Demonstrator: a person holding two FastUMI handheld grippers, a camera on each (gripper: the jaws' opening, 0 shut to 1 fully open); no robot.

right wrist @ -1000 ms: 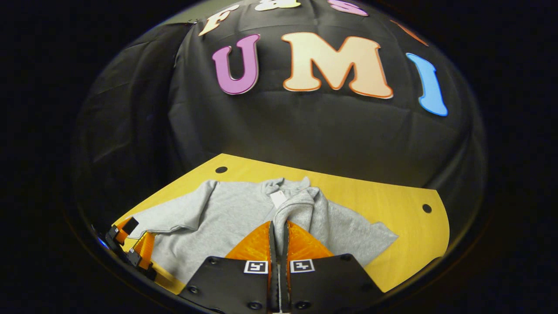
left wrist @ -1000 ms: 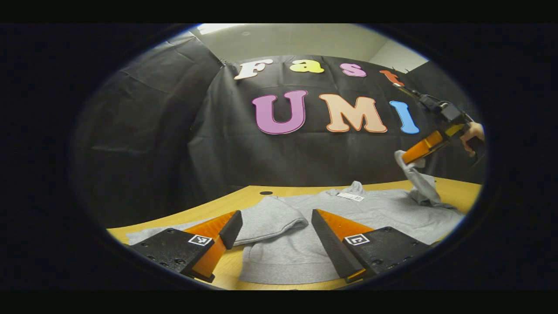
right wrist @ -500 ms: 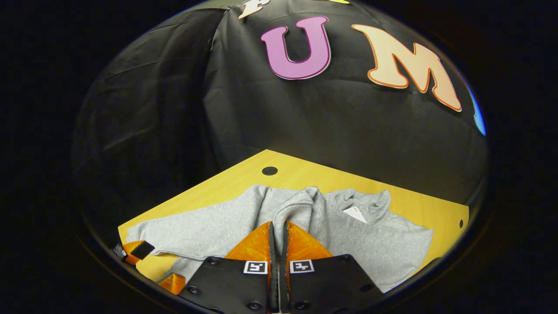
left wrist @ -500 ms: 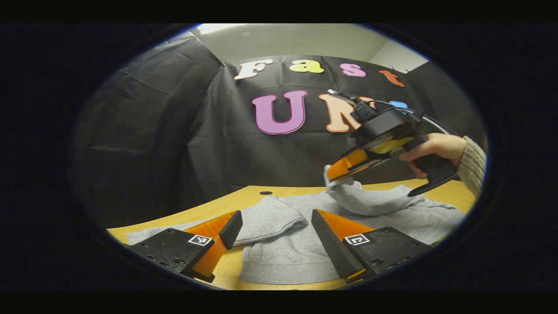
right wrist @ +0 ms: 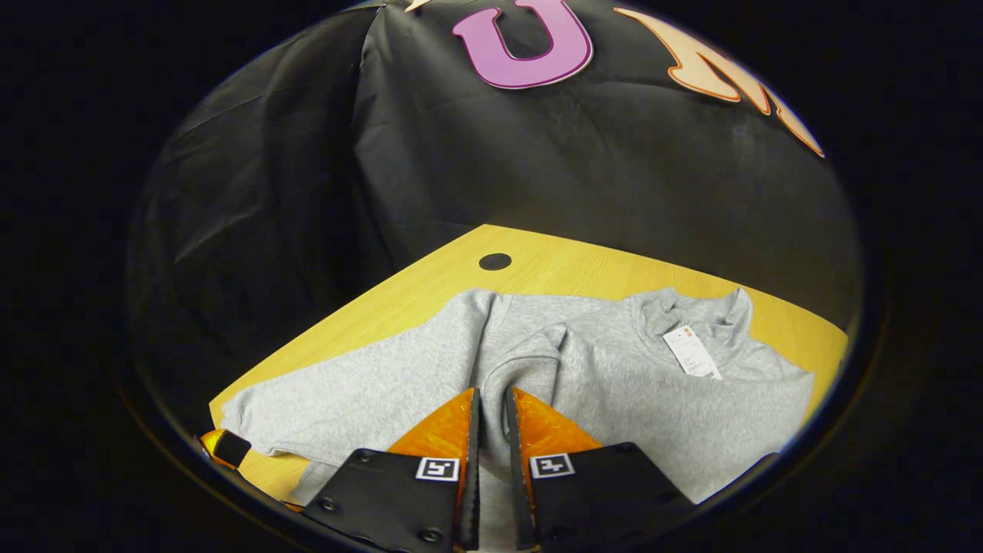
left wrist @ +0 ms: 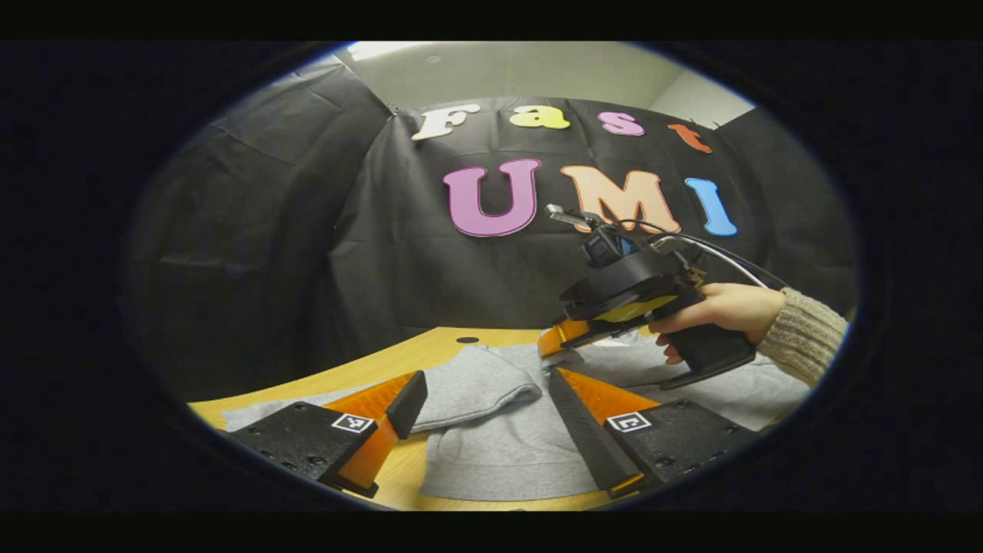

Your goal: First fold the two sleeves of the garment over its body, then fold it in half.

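- Your left gripper (left wrist: 484, 407) is spread wide, low over the near hem of the grey garment (right wrist: 614, 384) on the wooden table (right wrist: 568, 265)
- Your right gripper (right wrist: 490, 407) pinches a sleeve (right wrist: 522, 369) over the garment's body, fingers nearly together

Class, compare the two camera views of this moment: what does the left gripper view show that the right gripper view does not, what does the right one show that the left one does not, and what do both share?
Left gripper view: a hand in a knitted sleeve holding the right gripper low over the garment, and the left gripper with fingers wide apart.

Right gripper view: the white tag at the collar and the right gripper's fingers almost together, with sleeve cloth running between them.

Both: the grey garment on the wooden table, and the table's round hole.
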